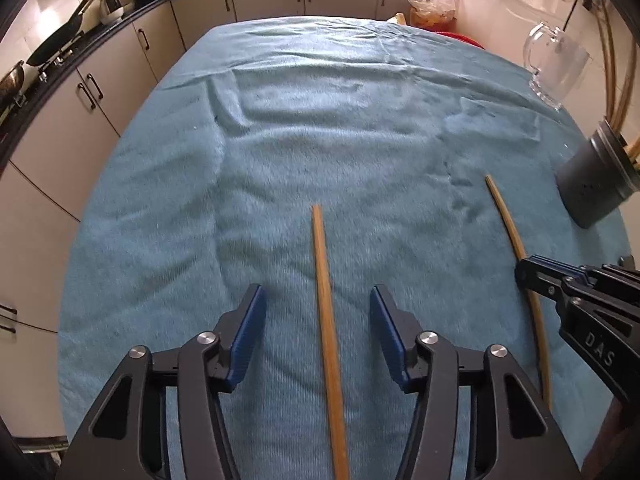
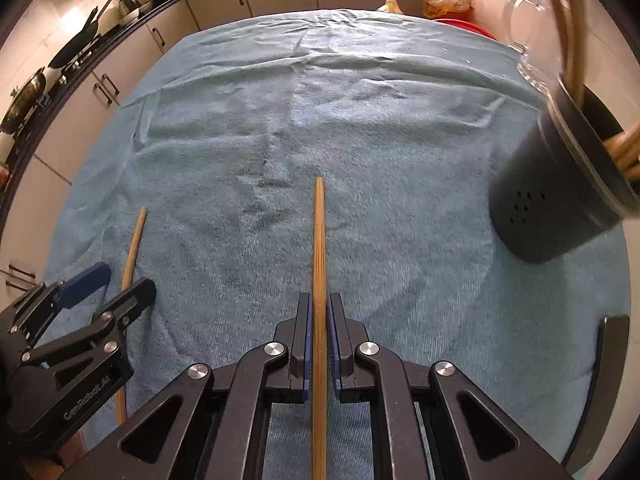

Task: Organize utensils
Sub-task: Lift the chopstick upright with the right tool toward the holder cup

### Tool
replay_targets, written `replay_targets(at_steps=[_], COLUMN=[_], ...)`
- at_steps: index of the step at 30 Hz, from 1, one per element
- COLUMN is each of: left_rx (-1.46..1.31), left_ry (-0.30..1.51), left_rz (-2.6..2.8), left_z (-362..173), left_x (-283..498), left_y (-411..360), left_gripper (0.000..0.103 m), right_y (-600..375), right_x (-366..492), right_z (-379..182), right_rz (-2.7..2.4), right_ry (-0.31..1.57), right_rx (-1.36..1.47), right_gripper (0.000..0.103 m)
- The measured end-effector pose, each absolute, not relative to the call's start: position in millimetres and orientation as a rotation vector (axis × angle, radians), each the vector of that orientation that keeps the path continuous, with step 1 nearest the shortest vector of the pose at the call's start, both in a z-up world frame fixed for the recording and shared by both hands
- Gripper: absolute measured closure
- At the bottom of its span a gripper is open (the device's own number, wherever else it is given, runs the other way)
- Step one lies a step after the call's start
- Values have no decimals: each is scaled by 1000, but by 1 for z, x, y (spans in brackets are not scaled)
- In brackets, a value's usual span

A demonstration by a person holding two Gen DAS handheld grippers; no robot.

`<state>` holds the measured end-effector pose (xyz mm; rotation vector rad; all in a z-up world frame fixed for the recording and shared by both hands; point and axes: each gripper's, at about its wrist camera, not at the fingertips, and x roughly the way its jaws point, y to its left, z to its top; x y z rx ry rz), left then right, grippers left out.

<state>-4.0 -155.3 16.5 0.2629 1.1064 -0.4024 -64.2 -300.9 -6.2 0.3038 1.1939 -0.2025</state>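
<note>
— Where are your tools?

— Both are low over the blue towel point(image 1: 280, 120), pointing toward the kitchen cabinets point(image 1: 120, 80). My left gripper point(image 1: 318, 332) has its blue pads spread wide, straddling a wooden chopstick point(image 1: 326, 320) without touching it. My right gripper point(image 2: 319, 340) has its pads drawn in tight against a second chopstick point(image 2: 319, 248), which lies flat between them.

— And what is hard to see?

— Both sticks run under the tools, near ends cut off. The dark utensil holder point(image 2: 548, 200), at the towel's right edge, holds more chopsticks, blurred and partly out of frame. A clear glass mug point(image 1: 554, 66) stands beyond it.
</note>
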Motion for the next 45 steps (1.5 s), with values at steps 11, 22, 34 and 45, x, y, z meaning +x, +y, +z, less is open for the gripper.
replay_targets(at_steps=[11,22,34,45], left_rx=[228,189,163,140], left_ry=[1090,1059,933,815], left_rz=[-388,-406,-422,-465], left_z=[19,40,96,153], left_x=[32,23,1,-29], left_y=[-160,-154,-139,-121], left_gripper=[97,98,98,98], right_y=[-302,-305,-295,-281], right_x=[-23,-34,-58,-90], right_z=[-8,8,54,103], right_rz=[-155,-135,-131,-134], right_ry=[1211,1158,1033,913], right_rx=[243,291,305,310], right_gripper=[95,95,95,95])
